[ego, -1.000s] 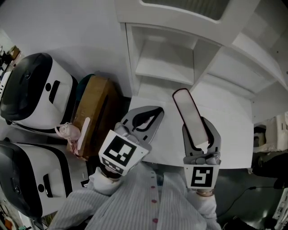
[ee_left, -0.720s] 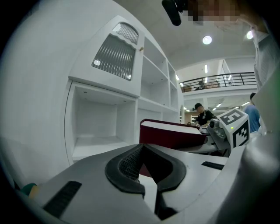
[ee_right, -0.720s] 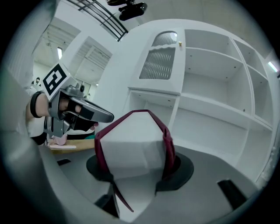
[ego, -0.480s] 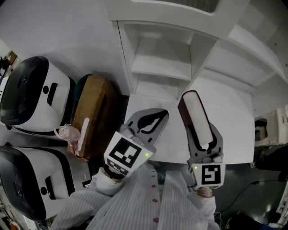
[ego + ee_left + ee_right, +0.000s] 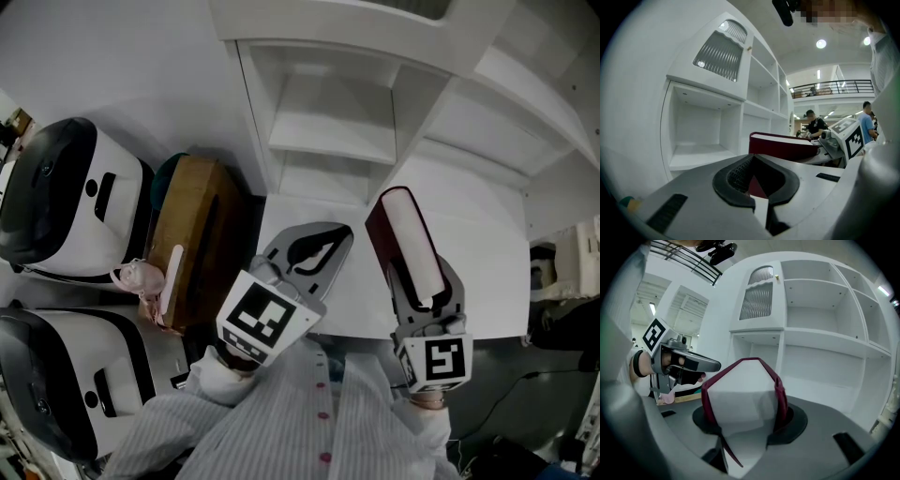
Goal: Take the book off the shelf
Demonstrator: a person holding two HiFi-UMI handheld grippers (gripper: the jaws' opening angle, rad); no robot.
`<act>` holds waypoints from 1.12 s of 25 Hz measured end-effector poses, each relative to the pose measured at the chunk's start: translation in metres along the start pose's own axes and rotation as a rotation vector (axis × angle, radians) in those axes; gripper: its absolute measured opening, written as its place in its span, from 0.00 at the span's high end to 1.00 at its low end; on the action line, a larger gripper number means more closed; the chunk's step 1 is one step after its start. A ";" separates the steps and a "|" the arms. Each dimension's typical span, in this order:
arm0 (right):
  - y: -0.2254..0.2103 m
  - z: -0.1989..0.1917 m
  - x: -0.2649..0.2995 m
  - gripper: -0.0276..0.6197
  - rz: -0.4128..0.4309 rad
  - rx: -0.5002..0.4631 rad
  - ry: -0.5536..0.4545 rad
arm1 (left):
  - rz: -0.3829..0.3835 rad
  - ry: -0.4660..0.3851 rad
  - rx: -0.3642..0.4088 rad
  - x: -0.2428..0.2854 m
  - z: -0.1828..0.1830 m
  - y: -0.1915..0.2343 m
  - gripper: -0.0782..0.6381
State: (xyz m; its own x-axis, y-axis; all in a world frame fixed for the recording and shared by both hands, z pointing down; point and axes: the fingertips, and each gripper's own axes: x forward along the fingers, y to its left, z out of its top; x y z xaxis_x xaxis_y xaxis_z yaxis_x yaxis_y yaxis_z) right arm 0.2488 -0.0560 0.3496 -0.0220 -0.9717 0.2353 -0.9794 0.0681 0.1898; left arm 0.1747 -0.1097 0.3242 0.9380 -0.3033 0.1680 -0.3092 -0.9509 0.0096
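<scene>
While the right hand-held gripper (image 5: 419, 281) is clamping the dark red book (image 5: 403, 239) at lower centre-right, clear of the white shelf (image 5: 328, 141), the left hand-held gripper (image 5: 314, 246) is idling closed and empty, likely leaving only carrying it away and setting it down.

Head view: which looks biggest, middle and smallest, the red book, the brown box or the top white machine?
1. top white machine
2. brown box
3. red book, smallest, though it is probably nearer the camera, so its true size is unsure.
</scene>
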 end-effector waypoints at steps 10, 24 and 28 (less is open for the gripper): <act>0.000 0.000 0.007 0.63 0.017 0.000 0.005 | 0.001 0.002 -0.001 0.005 -0.002 0.004 0.88; 0.002 -0.002 0.011 0.63 0.019 0.002 0.021 | 0.000 0.001 -0.004 0.006 -0.001 0.011 0.88; 0.005 -0.003 0.012 0.63 0.023 0.001 0.028 | 0.004 -0.004 -0.010 0.005 -0.002 0.014 0.88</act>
State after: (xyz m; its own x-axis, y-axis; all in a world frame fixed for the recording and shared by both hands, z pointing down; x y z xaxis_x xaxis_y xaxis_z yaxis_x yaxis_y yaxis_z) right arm 0.2446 -0.0670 0.3566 -0.0388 -0.9633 0.2657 -0.9790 0.0900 0.1831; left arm 0.1750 -0.1241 0.3269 0.9375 -0.3070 0.1638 -0.3141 -0.9492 0.0184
